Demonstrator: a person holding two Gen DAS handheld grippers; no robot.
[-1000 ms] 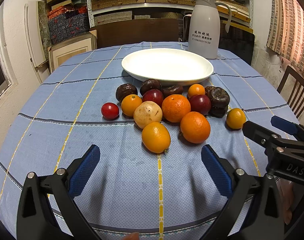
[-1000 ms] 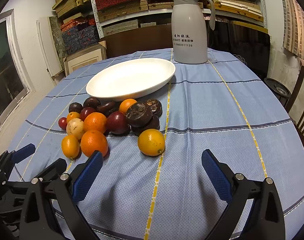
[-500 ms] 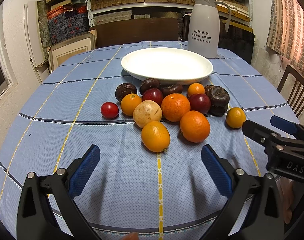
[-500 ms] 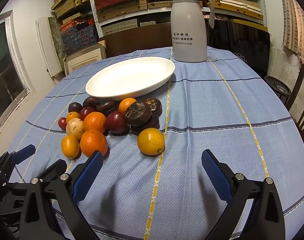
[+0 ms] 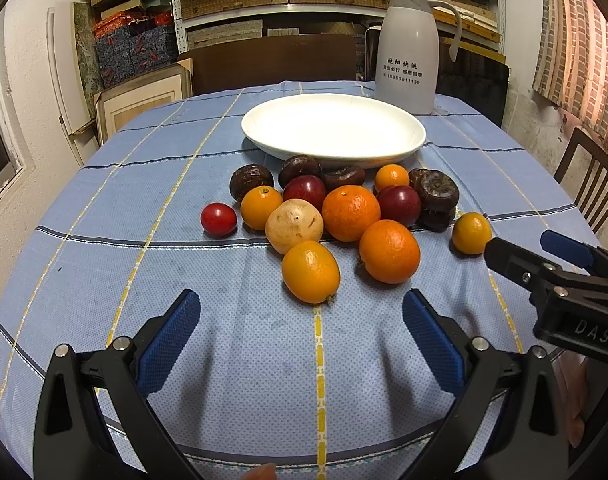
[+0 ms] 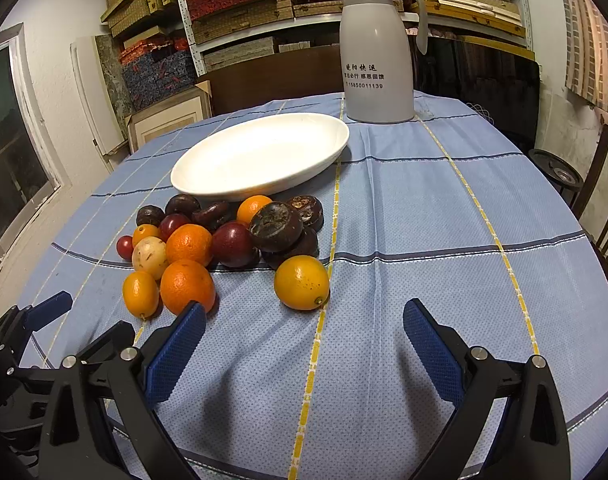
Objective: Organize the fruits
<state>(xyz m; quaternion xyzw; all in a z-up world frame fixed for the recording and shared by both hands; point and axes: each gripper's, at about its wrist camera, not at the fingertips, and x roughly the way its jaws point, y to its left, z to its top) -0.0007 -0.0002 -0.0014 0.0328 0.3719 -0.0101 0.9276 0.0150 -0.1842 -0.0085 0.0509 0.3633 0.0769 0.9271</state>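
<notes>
1. Fifteen fruits lie heaped just in front of the empty white plate (image 5: pixel 408 130): six orange citrus (image 5: pixel 350 212), three red (image 5: pixel 218 219), five dark brown (image 5: pixel 436 190), one pale (image 5: pixel 294 225).
2. The lowest dark fruit is mostly hidden.
3. Left gripper (image 5: pixel 301 342) and right gripper (image 6: pixel 304 350) gape wide, holding nothing.

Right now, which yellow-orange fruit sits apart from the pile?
The small yellow-orange fruit on the pile's right, alone on the cloth just ahead of the right gripper; the others touch neighbours.
</notes>
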